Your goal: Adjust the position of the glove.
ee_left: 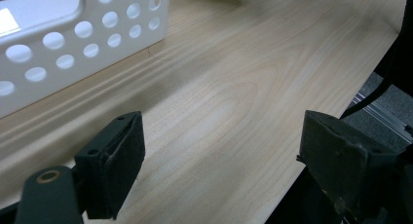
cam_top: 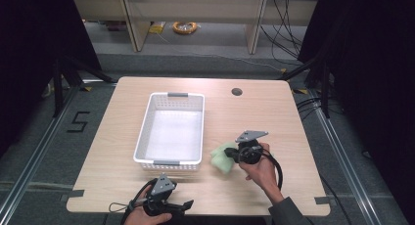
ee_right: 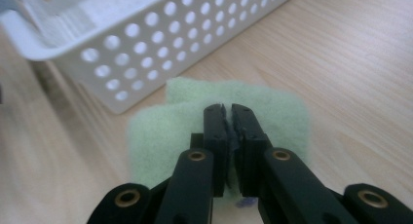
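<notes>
**Green cloth pinched beside the basket**

My right tongs [ee_right: 228,112] are closed tight on the cloth [ee_right: 165,131], a soft pale green piece pinched in a fold between the pads. In the high view the cloth [cam_top: 222,156] sits just right of the basket [cam_top: 147,124], near its front corner, with my right tongs [cam_top: 234,154] reaching at it from the right. My left tongs [ee_left: 219,151] stand wide open with nothing between them, low over the worktop [ee_left: 234,87] at its near edge, in front of the basket [ee_left: 63,44]. The basket is white with round holes in its walls. On the floor left of the worktop a black mark reads "5" [cam_top: 78,121].
</notes>
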### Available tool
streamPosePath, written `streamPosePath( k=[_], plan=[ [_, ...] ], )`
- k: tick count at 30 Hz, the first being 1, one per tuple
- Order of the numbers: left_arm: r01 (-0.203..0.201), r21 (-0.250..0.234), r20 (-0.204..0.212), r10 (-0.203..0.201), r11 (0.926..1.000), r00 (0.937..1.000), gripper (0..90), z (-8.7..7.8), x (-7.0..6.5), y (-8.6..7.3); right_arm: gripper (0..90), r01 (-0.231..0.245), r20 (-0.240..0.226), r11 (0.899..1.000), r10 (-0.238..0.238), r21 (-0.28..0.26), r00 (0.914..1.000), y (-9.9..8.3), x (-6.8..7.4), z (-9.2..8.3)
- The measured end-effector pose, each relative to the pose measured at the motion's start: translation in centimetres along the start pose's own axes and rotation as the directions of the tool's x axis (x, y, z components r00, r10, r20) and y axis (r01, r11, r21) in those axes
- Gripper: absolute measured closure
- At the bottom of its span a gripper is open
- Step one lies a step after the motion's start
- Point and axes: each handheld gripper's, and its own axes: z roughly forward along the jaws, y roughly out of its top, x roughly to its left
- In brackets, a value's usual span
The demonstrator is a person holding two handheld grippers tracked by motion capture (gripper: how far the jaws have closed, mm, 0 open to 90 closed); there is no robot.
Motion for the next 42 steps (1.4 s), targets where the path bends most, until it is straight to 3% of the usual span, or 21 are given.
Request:
streamPosePath(
  k=[1,2,10,11,12,19,20,25,26,27,28,30,31,32,35,36,37,38,40,41,42],
  plan=[
    [0.031,-0.006,0.004,-0.031,0.9995,0.9995,16.2,0.1,-0.2,0.0,86.1,0.000,0.000,1.000,0.000,0.000,1.0000,0.0,0.0,0.0],
    [0.000,-0.003,-0.004,0.000,1.0000,1.0000,16.2,0.1,-0.1,0.0,86.1,0.009,-0.022,1.000,-0.009,0.003,0.9997,-0.1,0.5,-0.9],
    [0.000,-0.002,-0.005,0.000,1.0000,1.0000,16.2,0.0,0.0,0.0,86.0,0.001,-0.050,1.000,-0.001,-0.007,0.9988,-1.8,3.5,-2.3],
    [0.018,-0.005,-0.003,-0.018,0.9998,0.9998,16.2,0.0,-0.1,0.0,86.0,0.001,-0.050,1.000,-0.001,-0.007,0.9988,-1.8,3.5,-2.3],
    [-0.002,-0.006,-0.006,0.002,1.0000,1.0000,16.2,0.1,-0.1,0.0,86.0,-0.007,-0.069,1.000,0.006,-0.012,0.9976,-2.4,4.2,-2.5],
    [0.024,-0.022,-0.004,-0.025,0.9994,0.9997,16.5,0.3,-0.3,-0.1,85.9,-0.035,-0.067,0.999,0.034,-0.010,0.9972,-3.7,6.0,-2.9],
    [-0.001,0.002,-0.002,0.002,1.0000,1.0000,16.7,0.2,-0.2,-0.1,85.8,-0.023,-0.070,1.000,0.023,-0.005,0.9973,-3.9,6.0,-2.7],
    [-0.011,0.000,-0.007,0.011,0.9999,0.9999,17.9,0.6,-0.5,-0.1,85.4,-0.045,-0.070,0.998,0.048,0.036,0.9964,-5.0,6.0,-1.8],
    [0.003,0.005,0.003,-0.003,1.0000,1.0000,20.4,0.6,-0.7,-0.2,85.0,-0.050,-0.066,0.997,0.054,0.059,0.9964,-5.5,6.1,-1.2],
    [-0.030,0.027,0.003,0.030,0.9992,0.9996,20.4,0.5,-0.5,-0.1,85.0,-0.050,-0.066,0.997,0.054,0.059,0.9964,-5.5,6.1,-1.2],
    [-0.038,0.026,0.005,0.038,0.9989,0.9993,22.1,0.5,-0.5,-0.1,84.2,-0.052,-0.067,0.996,0.057,0.078,0.9961,-5.6,6.2,-0.8],
    [0.004,-0.005,0.016,-0.004,1.0000,0.9999,23.1,0.7,-0.9,-0.2,83.6,-0.044,-0.067,0.996,0.050,0.082,0.9965,-5.7,6.2,-0.7],
    [-0.026,-0.003,0.015,0.026,0.9997,0.9996,24.5,0.8,-0.8,-0.1,81.8,-0.046,-0.063,0.995,0.052,0.093,0.9966,-5.8,6.3,-0.5],
    [-0.022,-0.012,0.001,0.022,0.9997,0.9998,25.9,1.3,-1.2,0.0,78.1,-0.058,-0.062,0.994,0.064,0.088,0.9960,-5.9,6.4,-0.5],
    [-0.052,-0.017,0.018,0.053,0.9985,0.9985,27.7,1.8,-1.8,0.1,71.5,-0.061,-0.063,0.994,0.067,0.086,0.9958,-5.8,6.3,-0.7],
    [-0.071,0.001,0.023,0.071,0.9974,0.9972,28.6,1.9,-1.9,0.2,69.4,-0.064,-0.071,0.996,0.069,0.066,0.9951,-5.6,6.1,-1.0],
    [-0.061,-0.023,0.027,0.062,0.9979,0.9977,28.9,2.3,-2.2,0.2,69.4,-0.058,-0.073,0.997,0.062,0.048,0.9954,-5.4,5.9,-1.4],
    [-0.092,-0.003,0.019,0.092,0.9958,0.9956,29.6,2.3,-2.1,0.3,69.6,-0.042,-0.048,0.999,0.043,0.019,0.9979,-5.1,5.4,-2.4],
    [-0.118,0.006,0.017,0.117,0.9931,0.9929,30.5,2.5,-2.2,0.5,69.7,-0.034,-0.025,0.999,0.034,0.014,0.9991,-5.0,5.0,-3.0],
    [-0.103,-0.007,0.022,0.103,0.9946,0.9944,32.2,2.8,-2.4,0.5,70.4,-0.017,-0.007,1.000,0.017,0.011,0.9998,-5.0,4.6,-3.4],
    [-0.126,-0.010,0.023,0.127,0.9919,0.9917,35.4,3.1,-2.5,0.7,71.5,-0.034,0.019,0.999,0.034,0.024,0.9992,-5.2,3.8,-3.8]
  ],
)
